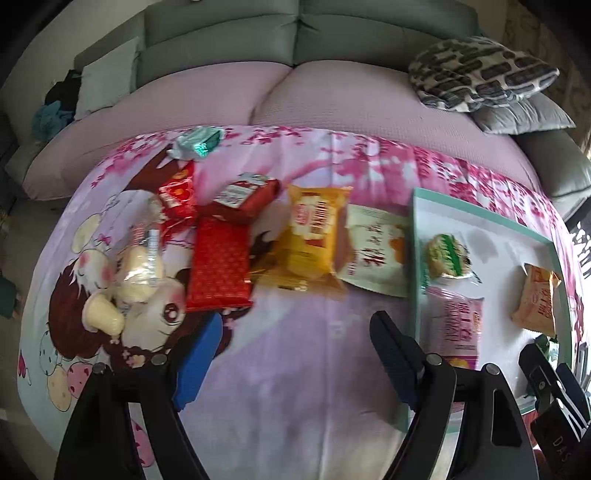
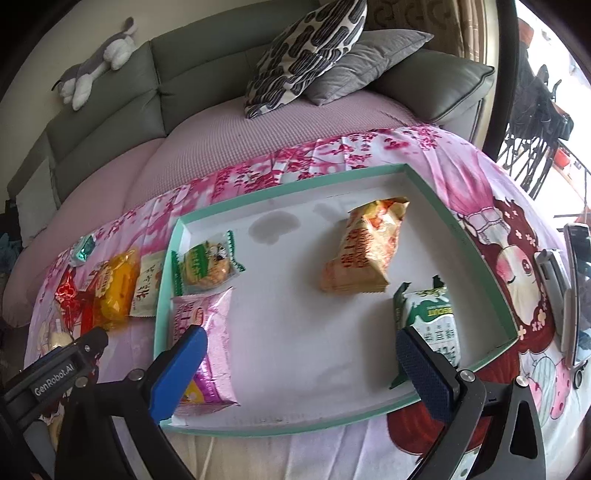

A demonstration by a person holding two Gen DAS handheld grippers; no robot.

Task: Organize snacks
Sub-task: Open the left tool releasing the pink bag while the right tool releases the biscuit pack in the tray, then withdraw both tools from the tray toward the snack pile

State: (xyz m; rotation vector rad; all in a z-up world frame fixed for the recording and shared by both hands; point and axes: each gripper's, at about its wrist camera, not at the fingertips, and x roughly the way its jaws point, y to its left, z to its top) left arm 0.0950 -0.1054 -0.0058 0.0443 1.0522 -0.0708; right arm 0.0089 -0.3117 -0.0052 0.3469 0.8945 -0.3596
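A teal-rimmed white tray [image 2: 480, 254] lies on the pink printed cloth. In it are a pink packet [image 2: 207, 332], a green cracker packet [image 2: 207, 264], an orange packet [image 2: 365, 251] and a green-white packet [image 2: 432, 317]. My right gripper [image 2: 301, 354] is open and empty above the tray's near side. My left gripper [image 1: 295, 339] is open and empty over bare cloth, left of the tray [image 1: 415, 258]. Beyond it lie a red packet [image 1: 218, 262], a yellow packet [image 1: 314, 236], a white packet [image 1: 376, 251], smaller red packets [image 1: 243, 195] and clear-wrapped pale sweets [image 1: 140, 266].
A small teal-wrapped sweet [image 1: 197, 142] lies at the cloth's far edge. The green sofa back [image 1: 295, 33] and patterned cushions [image 2: 306, 48] are behind. A phone on a stand [image 2: 576, 288] is at the right. The right gripper's body [image 1: 554, 391] shows at the left view's right edge.
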